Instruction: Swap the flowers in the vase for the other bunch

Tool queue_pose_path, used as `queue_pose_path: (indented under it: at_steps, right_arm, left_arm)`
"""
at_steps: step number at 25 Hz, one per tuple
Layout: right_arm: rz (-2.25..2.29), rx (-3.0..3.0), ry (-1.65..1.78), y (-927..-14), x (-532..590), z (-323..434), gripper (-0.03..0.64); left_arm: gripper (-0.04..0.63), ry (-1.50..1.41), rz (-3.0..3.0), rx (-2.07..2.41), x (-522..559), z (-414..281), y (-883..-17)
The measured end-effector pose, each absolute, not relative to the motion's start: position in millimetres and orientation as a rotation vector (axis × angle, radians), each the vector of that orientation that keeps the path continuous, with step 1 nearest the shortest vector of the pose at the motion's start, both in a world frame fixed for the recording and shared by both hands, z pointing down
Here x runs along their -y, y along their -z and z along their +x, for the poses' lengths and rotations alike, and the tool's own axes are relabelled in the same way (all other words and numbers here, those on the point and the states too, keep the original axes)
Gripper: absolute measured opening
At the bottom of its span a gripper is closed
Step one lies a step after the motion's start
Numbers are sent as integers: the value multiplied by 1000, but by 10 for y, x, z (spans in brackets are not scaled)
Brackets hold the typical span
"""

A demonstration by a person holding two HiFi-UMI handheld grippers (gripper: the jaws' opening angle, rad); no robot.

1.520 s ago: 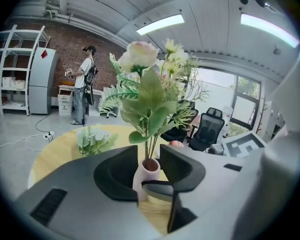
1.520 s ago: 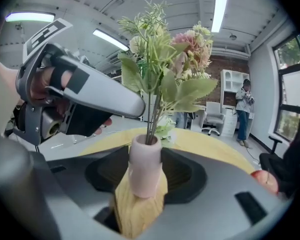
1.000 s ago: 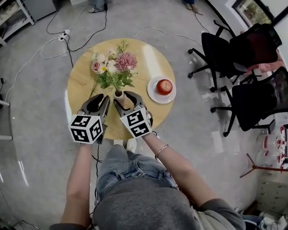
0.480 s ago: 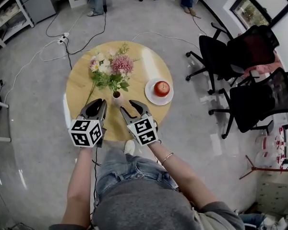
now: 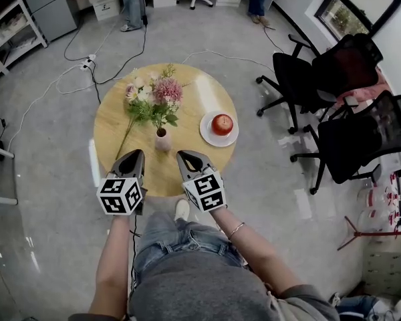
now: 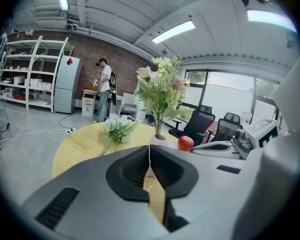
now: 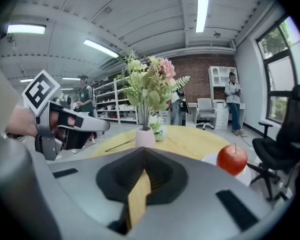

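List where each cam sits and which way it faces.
Head view: on person's head, steeply down at round wooden table; arms, lap, left gripper, right gripper show.
Left gripper view: on that gripper, along its shut jaws toward the small pink vase.
Right gripper view: likewise, shut jaws; left gripper at its left.
Shared: vase, red apple.

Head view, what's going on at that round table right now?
A person holds a gripper in each hand at the near edge of the round wooden table. The left gripper and right gripper have just been closing and are now shut, with nothing between their jaws. Neither touches the vase, which stands just beyond them holding a bunch of flowers. The other bunch lies on the table to its left. An apple sits on a plate to the right.
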State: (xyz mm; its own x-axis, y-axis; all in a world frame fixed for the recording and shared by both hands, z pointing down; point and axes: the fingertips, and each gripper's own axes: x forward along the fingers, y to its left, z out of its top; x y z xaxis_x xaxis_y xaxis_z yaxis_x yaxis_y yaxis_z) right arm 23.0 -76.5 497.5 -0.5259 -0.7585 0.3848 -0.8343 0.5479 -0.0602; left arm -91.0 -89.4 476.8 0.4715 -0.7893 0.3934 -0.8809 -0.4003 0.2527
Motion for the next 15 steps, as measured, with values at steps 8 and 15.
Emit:
queue_pose_path:
  at_steps: [8, 15]
  right_arm:
    - [1295, 2502, -330, -4801, 365, 117, 11]
    - [1358, 2511, -317, -4624, 77, 150, 10]
  left_arm:
    - [21, -262, 2314, 1439, 527, -1022, -4638]
    - [20, -291, 2340, 1489, 203, -1053, -4562]
